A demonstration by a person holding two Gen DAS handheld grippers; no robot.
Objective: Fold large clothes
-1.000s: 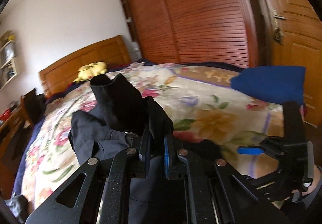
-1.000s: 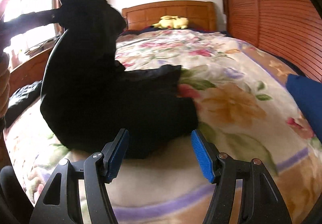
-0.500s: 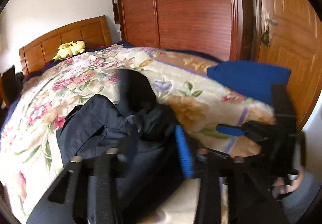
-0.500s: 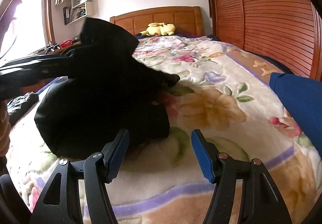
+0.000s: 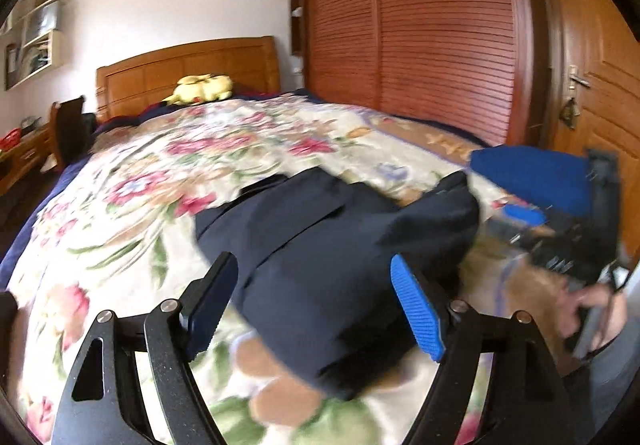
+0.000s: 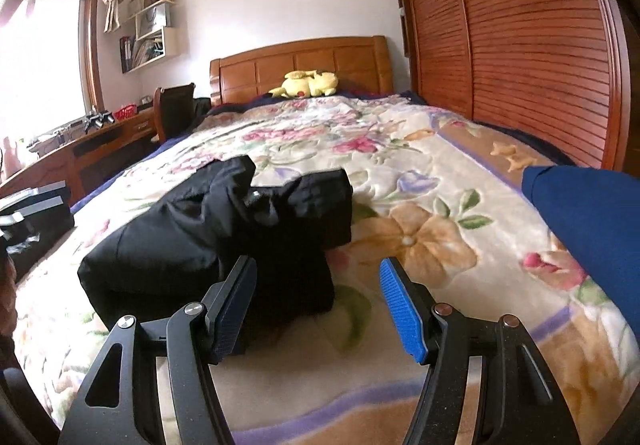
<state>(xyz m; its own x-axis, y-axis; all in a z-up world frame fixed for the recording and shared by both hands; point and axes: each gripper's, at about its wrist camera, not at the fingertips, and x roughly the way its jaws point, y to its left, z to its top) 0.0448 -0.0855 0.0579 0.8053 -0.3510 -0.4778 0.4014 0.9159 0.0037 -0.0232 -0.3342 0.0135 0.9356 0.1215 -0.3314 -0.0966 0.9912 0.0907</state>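
Dark garment (image 6: 224,241) lies bunched on the floral bedspread (image 6: 420,245), near the bed's foot. Looks soft, limp and fairly thick; likely to sag and unfold if lifted by one point, so pinch a doubled edge or corner. Left gripper (image 5: 316,309) jaws opening, cloth beyond them, unpinched. Right gripper (image 6: 318,307) spread apart, empty, just short of the garment.

1. The floral bed cover (image 6: 420,181) lies bare between the dark folded garment (image 6: 248,237) and the headboard (image 6: 300,65), apart from a yellow plush toy (image 6: 308,83).
2. A blue cloth (image 6: 592,229) blocks the right edge.
3. The wardrobe doors (image 6: 520,45) close the right side.
4. A desk (image 6: 88,149) and chair (image 6: 176,109) stand on the left.
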